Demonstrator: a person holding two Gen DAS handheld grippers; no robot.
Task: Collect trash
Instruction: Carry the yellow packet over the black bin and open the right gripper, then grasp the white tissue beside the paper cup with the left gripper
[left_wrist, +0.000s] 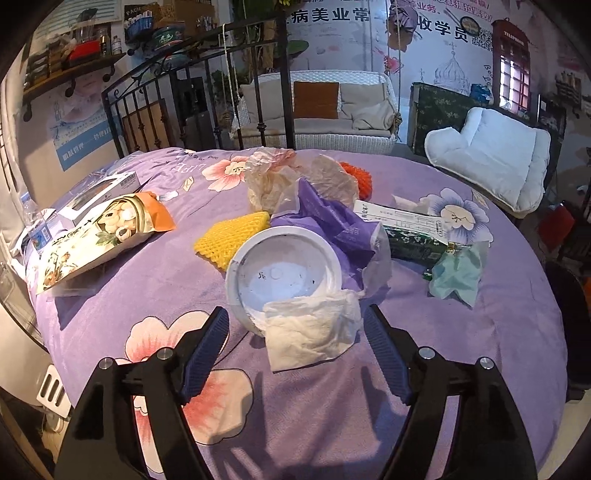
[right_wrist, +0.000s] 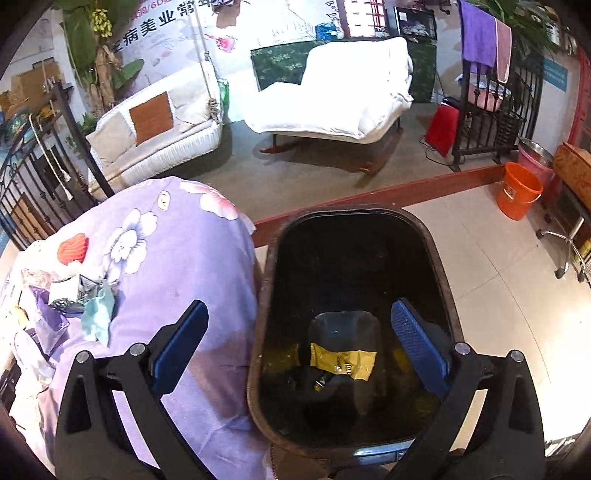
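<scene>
My left gripper (left_wrist: 295, 332) is open above the purple floral cloth (left_wrist: 147, 295). A crumpled white tissue (left_wrist: 314, 328) lies between its fingers, against a white round tub (left_wrist: 284, 273). Beyond lie a yellow foam net (left_wrist: 232, 236), a purple wrapper (left_wrist: 332, 218), a teal tissue (left_wrist: 458, 273), a green packet (left_wrist: 413, 240), clear plastic (left_wrist: 273, 181), an orange net (left_wrist: 358, 177) and a snack bag (left_wrist: 99, 236). My right gripper (right_wrist: 299, 339) is open and empty over a dark trash bin (right_wrist: 439, 258) that holds a yellow wrapper (right_wrist: 343, 360).
A water bottle (left_wrist: 37, 225) and a white box (left_wrist: 103, 192) lie at the cloth's left edge. An iron railing (left_wrist: 177, 92) stands behind. The bin stands on the tile floor right of the table. An orange bucket (right_wrist: 517, 192) and a white lounger (right_wrist: 332, 92) stand beyond.
</scene>
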